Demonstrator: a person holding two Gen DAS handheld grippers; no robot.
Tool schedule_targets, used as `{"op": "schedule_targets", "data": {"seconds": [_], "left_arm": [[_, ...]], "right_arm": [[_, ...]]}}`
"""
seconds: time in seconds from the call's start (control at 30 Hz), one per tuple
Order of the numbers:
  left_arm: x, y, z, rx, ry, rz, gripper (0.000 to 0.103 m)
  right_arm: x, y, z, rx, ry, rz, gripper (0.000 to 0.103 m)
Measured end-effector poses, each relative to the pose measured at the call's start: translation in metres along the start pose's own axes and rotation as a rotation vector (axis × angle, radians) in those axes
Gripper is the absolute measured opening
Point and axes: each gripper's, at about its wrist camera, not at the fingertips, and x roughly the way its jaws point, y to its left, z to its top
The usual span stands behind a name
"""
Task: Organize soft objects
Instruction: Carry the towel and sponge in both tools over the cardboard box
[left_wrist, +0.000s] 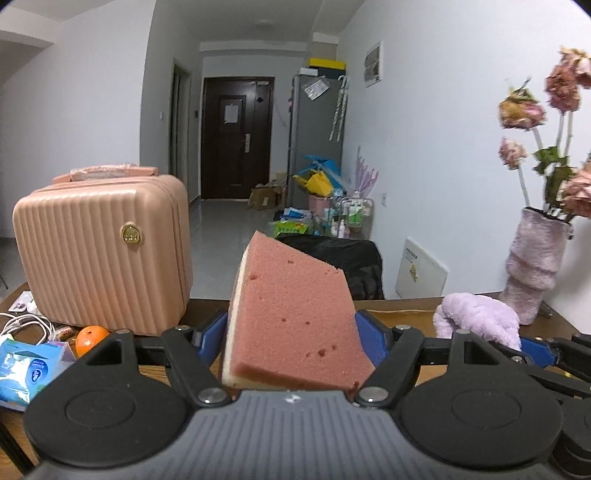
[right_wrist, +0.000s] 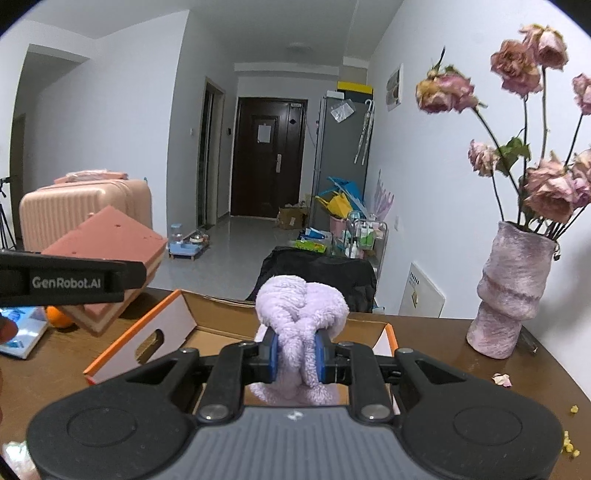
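Note:
A pink sponge (left_wrist: 291, 314) with a cream underside is tilted up between the blue pads of my left gripper (left_wrist: 291, 339), which is shut on it. In the right wrist view the same sponge (right_wrist: 110, 236) hangs at the left, above the table. My right gripper (right_wrist: 295, 356) is shut on a fluffy lilac towel (right_wrist: 301, 306), bunched up above its pads. It holds the towel over an open cardboard box (right_wrist: 155, 332) with white sides and orange edges. In the left wrist view the towel (left_wrist: 476, 317) shows to the right of the sponge.
A pink ribbed suitcase (left_wrist: 99, 251) stands on the brown table (right_wrist: 443, 369) at the left. An orange (left_wrist: 90, 338), a blue tissue pack (left_wrist: 26, 369) and white cables (left_wrist: 22, 325) lie in front of it. A fuzzy pink vase (right_wrist: 509, 291) of dried roses stands at the right.

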Motion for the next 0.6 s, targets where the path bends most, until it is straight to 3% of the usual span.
{"op": "schedule_targets", "data": {"seconds": [0.37, 0.6], "left_arm": [[0.064, 0.003, -0.011, -0.013, 0.065, 0.048, 0.075], [0.079, 0.000, -0.025, 0.017, 0.081, 0.041, 0.074]], "right_arm": [[0.060, -0.012, -0.015, 0.055, 0.049, 0.004, 0.019], [0.085, -0.020, -0.034, 0.085, 0.081, 0.025, 0.019]]}}
